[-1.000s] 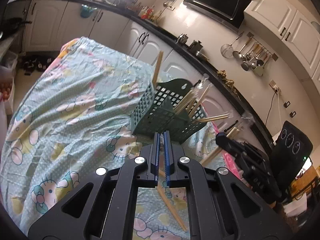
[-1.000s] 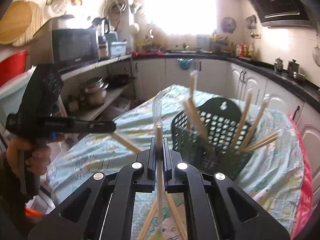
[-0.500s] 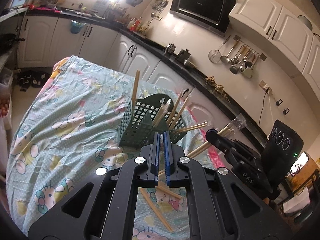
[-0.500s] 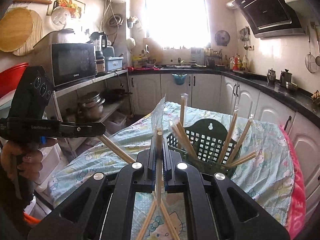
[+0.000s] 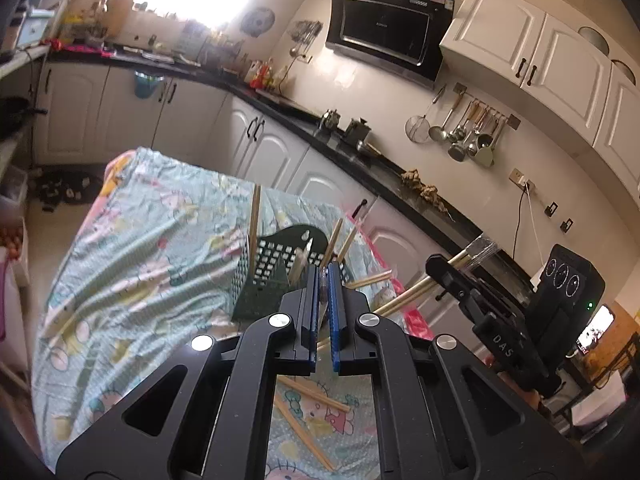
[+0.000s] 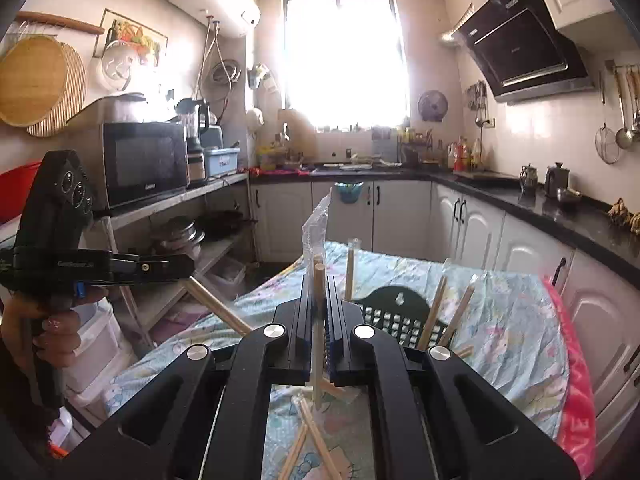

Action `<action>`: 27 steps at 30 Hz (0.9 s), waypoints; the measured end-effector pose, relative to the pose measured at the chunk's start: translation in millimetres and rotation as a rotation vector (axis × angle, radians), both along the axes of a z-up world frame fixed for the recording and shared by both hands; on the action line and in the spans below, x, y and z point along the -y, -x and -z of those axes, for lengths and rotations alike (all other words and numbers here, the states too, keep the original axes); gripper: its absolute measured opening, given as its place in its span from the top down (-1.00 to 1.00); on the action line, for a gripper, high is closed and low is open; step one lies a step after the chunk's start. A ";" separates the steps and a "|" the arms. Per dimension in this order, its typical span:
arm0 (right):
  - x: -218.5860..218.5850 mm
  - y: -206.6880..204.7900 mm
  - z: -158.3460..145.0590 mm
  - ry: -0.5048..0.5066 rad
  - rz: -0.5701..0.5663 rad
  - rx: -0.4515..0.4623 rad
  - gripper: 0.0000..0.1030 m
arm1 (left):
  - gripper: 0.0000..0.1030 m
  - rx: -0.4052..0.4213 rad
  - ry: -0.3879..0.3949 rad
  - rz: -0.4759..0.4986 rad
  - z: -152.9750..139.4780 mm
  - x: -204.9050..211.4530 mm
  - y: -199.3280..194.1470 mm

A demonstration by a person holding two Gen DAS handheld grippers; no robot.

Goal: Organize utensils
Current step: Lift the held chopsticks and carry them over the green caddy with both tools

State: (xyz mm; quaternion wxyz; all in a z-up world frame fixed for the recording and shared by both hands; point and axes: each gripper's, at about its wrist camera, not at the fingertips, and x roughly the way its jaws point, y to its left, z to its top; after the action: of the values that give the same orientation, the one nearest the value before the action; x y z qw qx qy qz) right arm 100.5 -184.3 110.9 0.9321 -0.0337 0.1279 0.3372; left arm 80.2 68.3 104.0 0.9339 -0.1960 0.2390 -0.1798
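A dark green mesh basket (image 5: pixel 260 292) (image 6: pixel 384 300) stands on the table with several wooden chopsticks leaning in it. My left gripper (image 5: pixel 323 270) (image 6: pixel 188 268) is shut on a single chopstick (image 6: pixel 218 306) that slants down toward the cloth. My right gripper (image 6: pixel 319 280) (image 5: pixel 430 264) is shut on a chopstick (image 6: pixel 318 376) (image 5: pixel 408 300) in a clear plastic sleeve (image 6: pixel 316 232), held upright. Both grippers hang above the table on the near side of the basket. Loose chopsticks (image 5: pixel 312 396) (image 6: pixel 308 432) lie crossed on the cloth below them.
The table wears a pale green cartoon-print cloth (image 5: pixel 140 240) with a pink edge (image 6: pixel 576 380). A black kitchen counter (image 5: pixel 380 168) runs behind it. A shelf with a microwave (image 6: pixel 144 160) stands at the left. A person's hand (image 6: pixel 56 332) grips the left gripper's handle.
Both grippers have risen with their chopsticks still clamped. The basket and the cloth now sit lower and smaller in both views, and more of the kitchen walls shows.
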 end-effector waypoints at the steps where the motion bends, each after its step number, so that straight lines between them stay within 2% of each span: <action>1: 2.0 0.3 -3.1 -0.006 0.009 0.009 0.89 | 0.96 0.008 -0.006 -0.006 -3.6 -0.8 1.9; 9: 16.3 -0.9 -21.0 -0.047 0.061 0.064 0.89 | 0.96 0.054 -0.021 -0.051 -30.9 -16.2 5.7; 16: 17.8 -17.3 -30.5 -0.034 0.083 0.063 0.89 | 0.96 0.089 -0.049 -0.090 -52.8 -23.0 3.2; 27: 10.1 -44.9 -52.0 -0.031 0.116 0.083 0.89 | 0.96 0.120 -0.096 -0.129 -74.4 -29.6 -20.9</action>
State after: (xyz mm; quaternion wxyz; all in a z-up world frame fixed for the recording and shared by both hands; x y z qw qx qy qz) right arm 145.4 -194.4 162.9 0.9550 -0.0259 0.0855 0.2829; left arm 101.0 97.9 178.4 0.9644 -0.1551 0.1778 -0.1193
